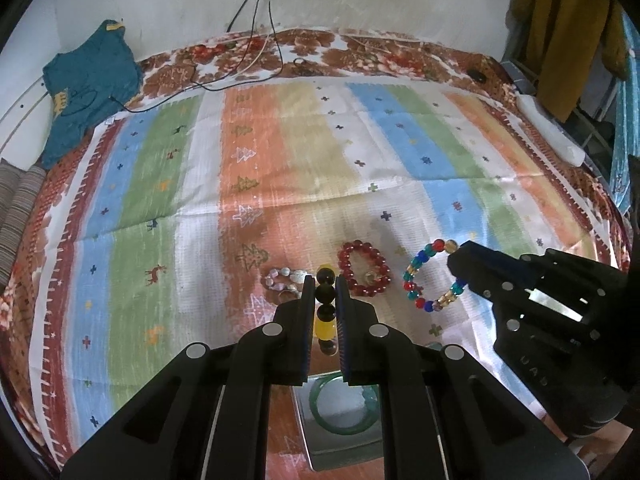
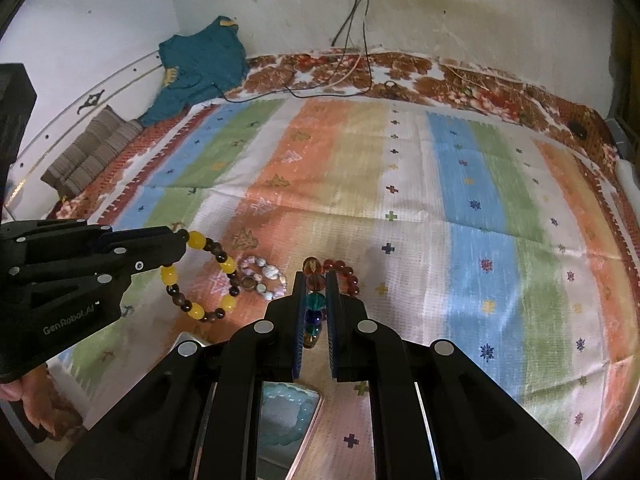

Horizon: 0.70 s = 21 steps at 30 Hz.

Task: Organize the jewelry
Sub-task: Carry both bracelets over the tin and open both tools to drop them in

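Observation:
My left gripper (image 1: pixel 325 280) is shut on a yellow-and-dark bead bracelet (image 1: pixel 326 312); the right wrist view shows it hanging as a ring (image 2: pixel 200 276) from the left gripper (image 2: pixel 180 240). My right gripper (image 2: pixel 316 276) is shut on a multicoloured bead bracelet (image 2: pixel 314 304); it also shows in the left wrist view (image 1: pixel 424 276), held by the right gripper (image 1: pixel 456 260). A red bead bracelet (image 1: pixel 364 274) and a pale stone bracelet (image 1: pixel 285 278) lie on the striped cloth between them.
A metal tray (image 1: pixel 316 440) with a green bangle (image 1: pixel 344 408) sits below the left gripper. A tray (image 2: pixel 308 428) holding a pale blue bracelet (image 2: pixel 286 412) sits under the right gripper. The striped cloth (image 2: pixel 460 200) stretches ahead; a teal garment (image 1: pixel 88 84) and cables (image 1: pixel 240 76) lie at the back.

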Tool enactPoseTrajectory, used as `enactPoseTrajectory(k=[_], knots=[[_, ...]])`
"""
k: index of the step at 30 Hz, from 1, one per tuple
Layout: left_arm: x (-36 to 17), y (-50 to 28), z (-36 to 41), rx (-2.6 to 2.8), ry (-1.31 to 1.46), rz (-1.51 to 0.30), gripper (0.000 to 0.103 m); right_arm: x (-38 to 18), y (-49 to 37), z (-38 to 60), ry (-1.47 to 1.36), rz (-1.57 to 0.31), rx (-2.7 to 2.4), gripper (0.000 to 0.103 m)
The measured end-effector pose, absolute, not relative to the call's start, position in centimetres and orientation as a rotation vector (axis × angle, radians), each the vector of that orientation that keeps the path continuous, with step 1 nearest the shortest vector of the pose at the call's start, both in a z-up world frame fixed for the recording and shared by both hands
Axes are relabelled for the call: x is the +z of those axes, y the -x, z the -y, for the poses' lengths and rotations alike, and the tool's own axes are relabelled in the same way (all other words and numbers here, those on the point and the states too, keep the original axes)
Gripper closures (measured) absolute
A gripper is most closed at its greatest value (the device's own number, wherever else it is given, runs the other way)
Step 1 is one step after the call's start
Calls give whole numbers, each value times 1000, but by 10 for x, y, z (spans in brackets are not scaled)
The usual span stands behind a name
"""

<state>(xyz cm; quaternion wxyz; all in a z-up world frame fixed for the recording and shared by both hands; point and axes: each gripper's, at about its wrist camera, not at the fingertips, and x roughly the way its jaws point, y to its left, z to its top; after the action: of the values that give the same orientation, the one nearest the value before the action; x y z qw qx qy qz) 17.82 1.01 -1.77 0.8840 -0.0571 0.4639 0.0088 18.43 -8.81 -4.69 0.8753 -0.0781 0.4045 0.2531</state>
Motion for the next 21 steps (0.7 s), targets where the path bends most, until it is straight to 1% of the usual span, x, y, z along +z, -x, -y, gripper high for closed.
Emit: enactPoseTrajectory(k=[21], knots=[[-5, -138, 3, -4, 95, -917, 93, -33, -145, 95, 160, -808, 571, 92]])
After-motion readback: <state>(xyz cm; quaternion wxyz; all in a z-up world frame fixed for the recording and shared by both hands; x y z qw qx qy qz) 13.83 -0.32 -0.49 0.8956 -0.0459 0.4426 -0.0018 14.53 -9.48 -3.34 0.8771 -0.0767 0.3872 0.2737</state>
